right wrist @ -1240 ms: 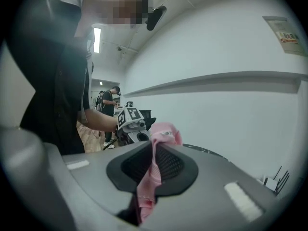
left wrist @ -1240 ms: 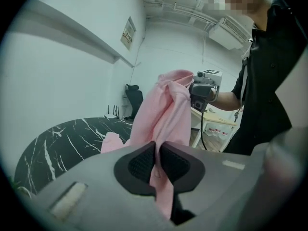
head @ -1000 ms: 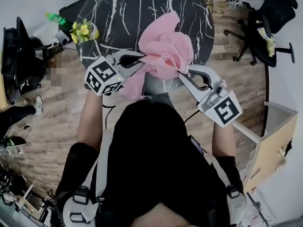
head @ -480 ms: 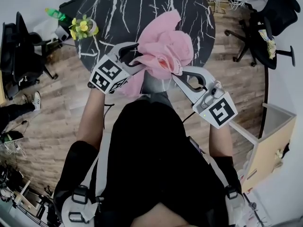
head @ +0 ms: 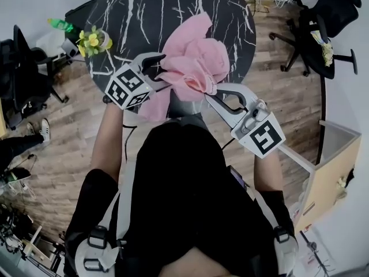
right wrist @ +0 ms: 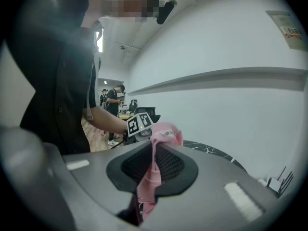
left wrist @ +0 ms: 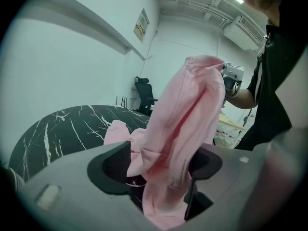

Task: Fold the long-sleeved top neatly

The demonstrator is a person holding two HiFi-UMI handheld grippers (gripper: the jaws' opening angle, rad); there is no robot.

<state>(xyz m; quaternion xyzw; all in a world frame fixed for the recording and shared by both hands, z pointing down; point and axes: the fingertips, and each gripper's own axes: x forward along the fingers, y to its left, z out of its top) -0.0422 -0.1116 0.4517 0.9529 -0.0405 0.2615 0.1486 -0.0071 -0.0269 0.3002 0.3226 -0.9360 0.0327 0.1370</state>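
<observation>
The long-sleeved top (head: 196,68), pink and bunched, is found between the two hand-held grippers at the near edge of the table. In the left gripper view, the jaws of the left gripper (left wrist: 159,165) are seen standing wide apart, having just been opening. A thick fold of the pink cloth hangs down through the gap between them, but it is not pinched by the dark pads (left wrist: 113,165). In the right gripper view, the jaws of the right gripper (right wrist: 153,170) are seen closed together, and a narrow strip of the top is clamped between them. From this clamp the cloth is drawn up in a ridge towards the left gripper, whose marker cube (right wrist: 139,123) shows just behind it.

In the head view, the left gripper (head: 164,73) is placed at the left side of the bundle and the right gripper (head: 210,92) at its near right corner. Most of the top is heaped on the round black marbled table (head: 150,16). One part is stretched towards the table's far side and another is draped over the near edge. Potted yellow flowers (head: 92,39) are set at the table's left rim, well apart from the cloth. A green bottle (head: 57,24) lies beyond them, and an office chair (head: 323,33) stands on the wooden floor (head: 69,131) at the right.
</observation>
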